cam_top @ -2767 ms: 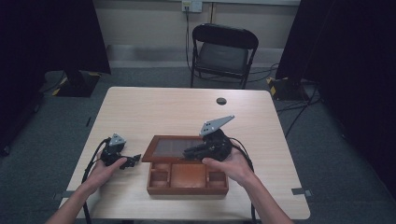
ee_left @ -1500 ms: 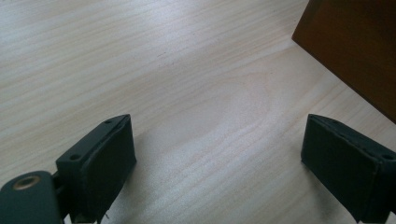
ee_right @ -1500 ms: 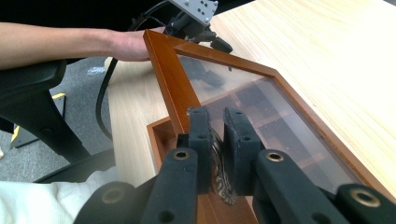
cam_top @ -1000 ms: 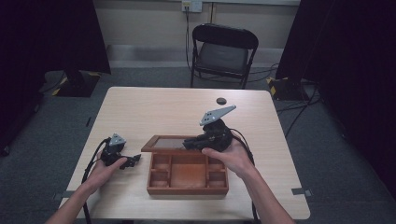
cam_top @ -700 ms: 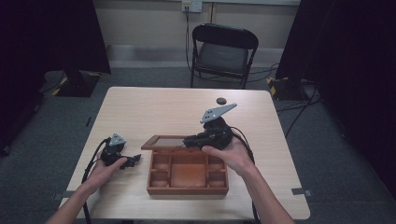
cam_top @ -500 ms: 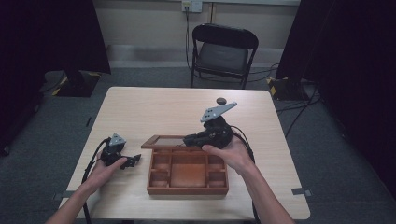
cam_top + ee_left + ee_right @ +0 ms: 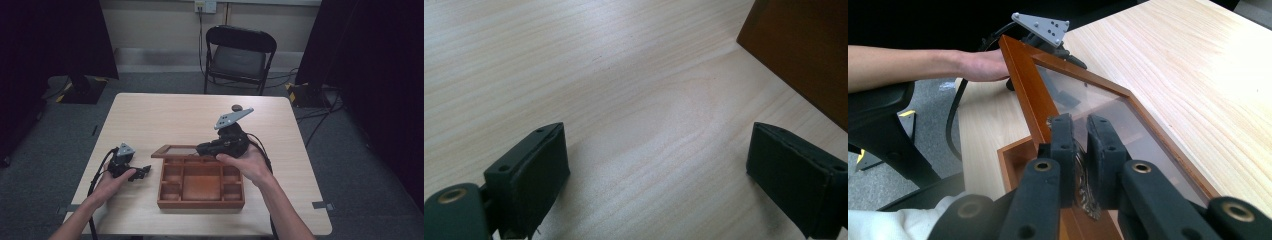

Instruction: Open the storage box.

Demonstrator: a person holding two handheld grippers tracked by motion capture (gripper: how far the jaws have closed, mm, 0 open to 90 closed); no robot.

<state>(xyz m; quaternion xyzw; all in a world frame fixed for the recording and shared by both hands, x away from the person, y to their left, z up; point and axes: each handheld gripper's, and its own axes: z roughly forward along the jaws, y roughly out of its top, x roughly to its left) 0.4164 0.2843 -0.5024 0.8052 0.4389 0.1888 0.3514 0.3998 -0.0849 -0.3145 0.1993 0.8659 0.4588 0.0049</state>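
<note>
Lid (image 7: 176, 149) of wooden box (image 7: 201, 184) mid-counter, half raised | my right hand-held gripper (image 7: 1080, 150) clamped on its metal clasp | left hand-held gripper (image 7: 674, 180) apart, idle | glass pane: fragile, I judge; grip frame.

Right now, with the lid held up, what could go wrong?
1. The right tongs pinch only a small metal clasp on the lid; it could slip free, and the glass-paned lid would drop onto the wooden box.
2. The left tongs stand open on the table beside the box, not bracing it, so pulling the lid further may drag or tip the box.
</note>
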